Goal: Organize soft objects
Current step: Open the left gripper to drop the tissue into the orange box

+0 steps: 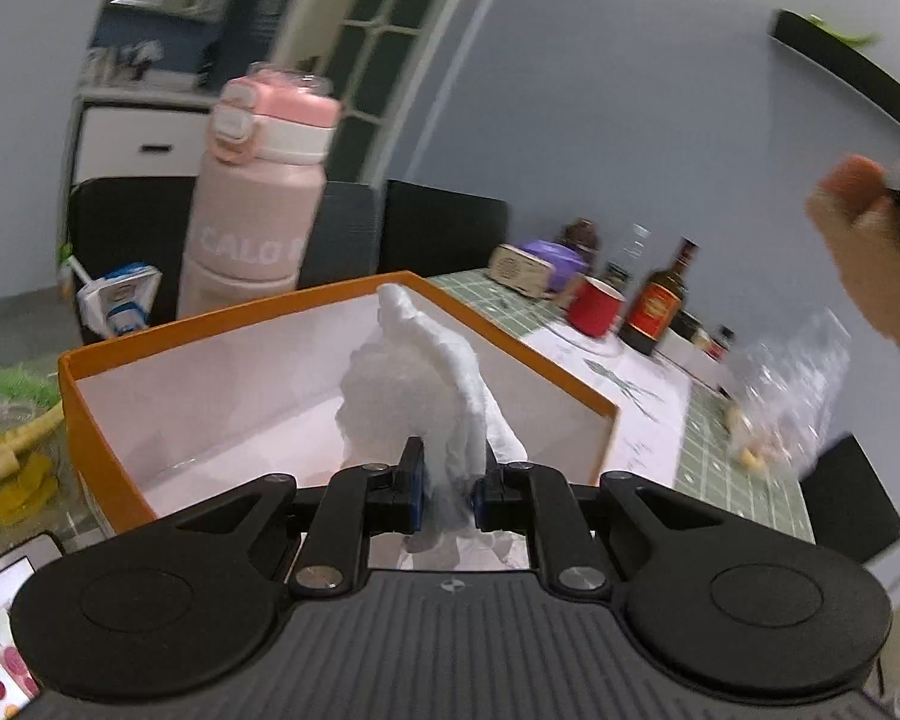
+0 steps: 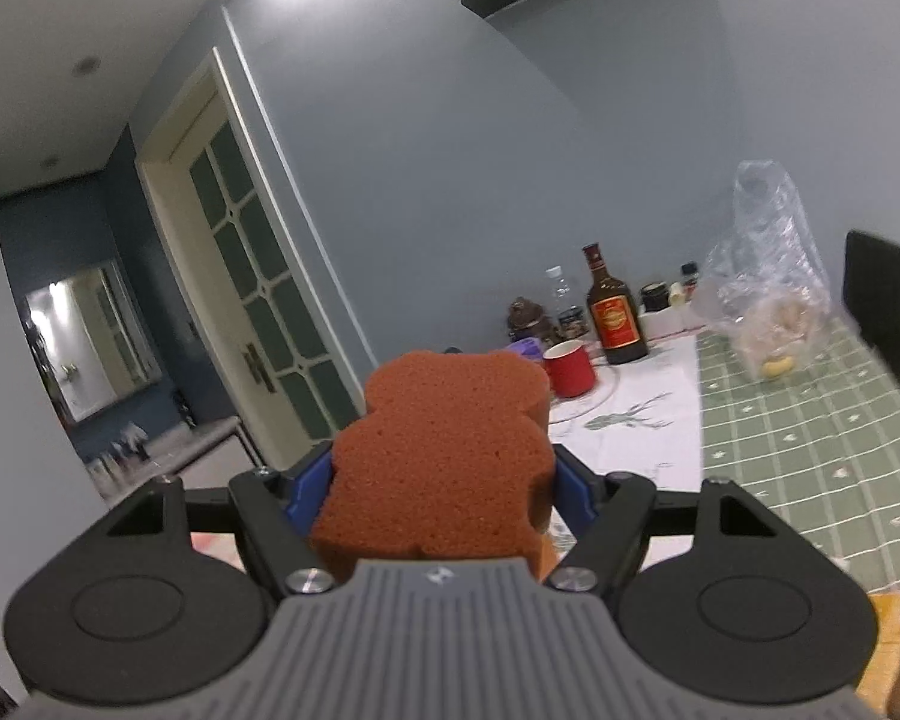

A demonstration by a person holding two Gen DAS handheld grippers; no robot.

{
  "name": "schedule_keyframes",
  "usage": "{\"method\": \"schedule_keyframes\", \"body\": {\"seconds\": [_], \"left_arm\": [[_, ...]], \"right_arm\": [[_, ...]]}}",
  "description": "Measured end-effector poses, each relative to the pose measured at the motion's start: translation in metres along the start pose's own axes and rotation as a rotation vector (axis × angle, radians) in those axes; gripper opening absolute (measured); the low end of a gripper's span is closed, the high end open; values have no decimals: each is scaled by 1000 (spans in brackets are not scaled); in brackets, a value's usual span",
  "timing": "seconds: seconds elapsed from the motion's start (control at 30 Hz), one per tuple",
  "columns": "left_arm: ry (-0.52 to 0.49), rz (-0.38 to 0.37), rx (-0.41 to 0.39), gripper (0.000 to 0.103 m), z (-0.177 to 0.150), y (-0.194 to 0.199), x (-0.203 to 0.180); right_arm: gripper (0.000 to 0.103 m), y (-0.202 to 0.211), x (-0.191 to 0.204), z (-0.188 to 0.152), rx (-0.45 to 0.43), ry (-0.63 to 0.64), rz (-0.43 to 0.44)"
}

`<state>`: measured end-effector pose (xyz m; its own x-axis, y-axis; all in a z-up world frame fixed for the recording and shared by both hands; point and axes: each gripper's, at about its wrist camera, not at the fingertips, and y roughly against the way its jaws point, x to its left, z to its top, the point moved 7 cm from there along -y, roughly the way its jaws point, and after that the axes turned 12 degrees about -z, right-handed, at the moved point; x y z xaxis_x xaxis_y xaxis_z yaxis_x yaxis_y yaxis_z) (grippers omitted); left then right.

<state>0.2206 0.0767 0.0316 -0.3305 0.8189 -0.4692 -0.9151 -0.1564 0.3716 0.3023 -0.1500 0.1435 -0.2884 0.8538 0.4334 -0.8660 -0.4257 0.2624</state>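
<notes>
left gripper: clamped on white cloth, held above the orange box | right gripper: clamped on brown sponge, raised above the table

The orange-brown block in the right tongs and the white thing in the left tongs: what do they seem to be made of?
Orange-brown block: probably foam sponge, matt, with an open-pored surface and cut-out edges. White thing: seemingly soft tissue or thin cloth, matt; it hangs crumpled and folded, though blur leaves the choice open.
</notes>
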Motion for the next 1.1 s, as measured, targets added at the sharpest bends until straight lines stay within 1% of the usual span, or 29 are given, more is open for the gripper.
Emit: {"method": "schedule_keyframes", "body": {"seconds": [0.1,0.17,0.2,0.23,0.27,0.3,0.37,0.4,0.47,0.53,0.6,0.67,0.77,0.8,0.83,0.87,0.93,0.97,1.0,1.03,1.07,1.1], "left_arm": [[22,71,-43,16,2,-7,8],[48,114,-80,16,0,-8,17],[77,116,-111,16,-1,-7,22],[91,127,-142,16,-4,-4,28],[88,147,-145,16,-5,-3,32],[93,153,-136,16,-6,-3,35],[115,124,-102,16,-7,-8,39],[102,128,-94,16,-8,-10,39],[62,151,-102,15,-10,-13,35],[44,123,-102,16,-11,-13,28],[38,126,-91,16,-13,-13,28],[52,123,-105,16,-12,-13,27],[52,111,-118,18,-12,-11,25],[52,106,-120,24,-13,-10,25],[51,100,-121,33,-13,-10,24],[48,86,-118,37,-13,-10,22],[43,42,-119,56,-13,-9,18],[41,17,-121,60,-13,-8,16],[39,-1,-126,68,-13,-7,15],[37,-10,-133,73,-13,-6,14],[32,-9,-143,75,-13,-6,13],[26,-4,-151,79,-13,-5,12]], "right_arm": [[73,-10,4,-7,11,2,28],[73,-18,9,-21,19,31,17],[72,-26,12,-24,41,58,-2],[72,-33,14,-29,53,56,-46],[72,-40,16,-31,62,71,-68],[72,-44,21,-36,67,99,-71],[72,-49,31,-43,76,149,-50],[72,-52,34,-46,83,163,-50],[72,-59,37,-51,101,180,-53],[72,-65,40,-57,120,205,-43],[72,-70,40,-61,136,207,-21],[72,-75,36,-65,154,190,-2],[72,-79,31,-66,170,168,3],[72,-79,30,-66,170,163,7],[72,-78,31,-66,171,160,14],[72,-76,32,-66,169,162,18],[72,-75,34,-66,166,172,21],[72,-74,35,-66,167,175,18],[72,-74,35,-66,169,177,16],[72,-75,35,-67,172,179,15],[72,-76,34,-67,174,180,15],[72,-77,33,-67,178,180,16]]}}
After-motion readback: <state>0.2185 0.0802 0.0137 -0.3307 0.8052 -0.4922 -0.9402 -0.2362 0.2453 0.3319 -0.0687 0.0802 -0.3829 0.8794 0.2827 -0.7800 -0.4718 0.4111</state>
